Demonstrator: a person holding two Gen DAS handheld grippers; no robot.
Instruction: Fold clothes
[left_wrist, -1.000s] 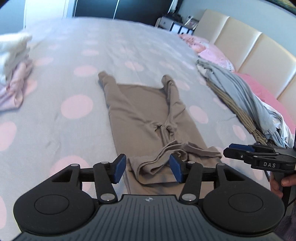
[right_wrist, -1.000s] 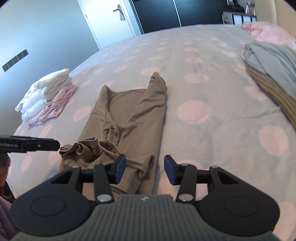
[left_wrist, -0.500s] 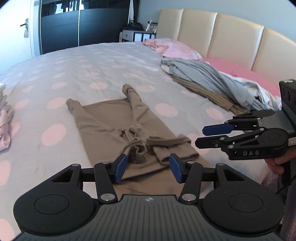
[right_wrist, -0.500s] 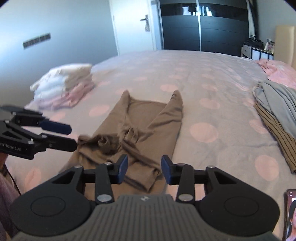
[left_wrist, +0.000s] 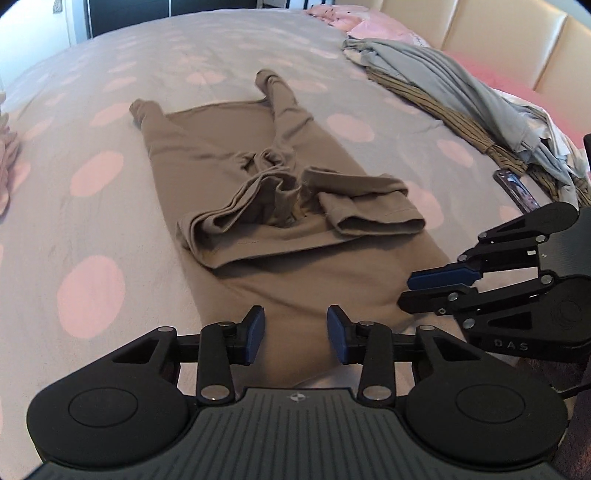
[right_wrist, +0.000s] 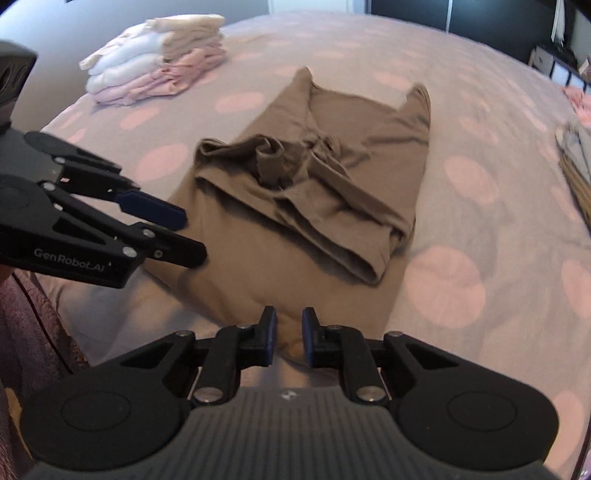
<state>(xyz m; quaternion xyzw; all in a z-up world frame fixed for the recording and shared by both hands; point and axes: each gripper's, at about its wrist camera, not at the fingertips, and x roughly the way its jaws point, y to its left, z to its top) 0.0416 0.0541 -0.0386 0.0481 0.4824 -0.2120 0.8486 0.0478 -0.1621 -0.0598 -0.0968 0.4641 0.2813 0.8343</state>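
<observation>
A taupe long-sleeved garment lies flat on the bed, its sleeves folded inward and bunched across the middle; it also shows in the right wrist view. My left gripper is open and empty, just above the garment's near hem. My right gripper has its jaws narrowed to a small gap, empty, over the near hem at the bed edge. Each gripper shows in the other's view: the right one at the right, the left one at the left.
The bed has a grey cover with pink dots. A heap of unfolded grey and striped clothes lies at the right. A stack of folded white and pink clothes sits at the far left. A phone lies near the heap.
Both grippers have drawn back to the garment's near hem and dropped lower. The right gripper's jaws have narrowed. The bunched sleeves now lie released on the garment's middle.
</observation>
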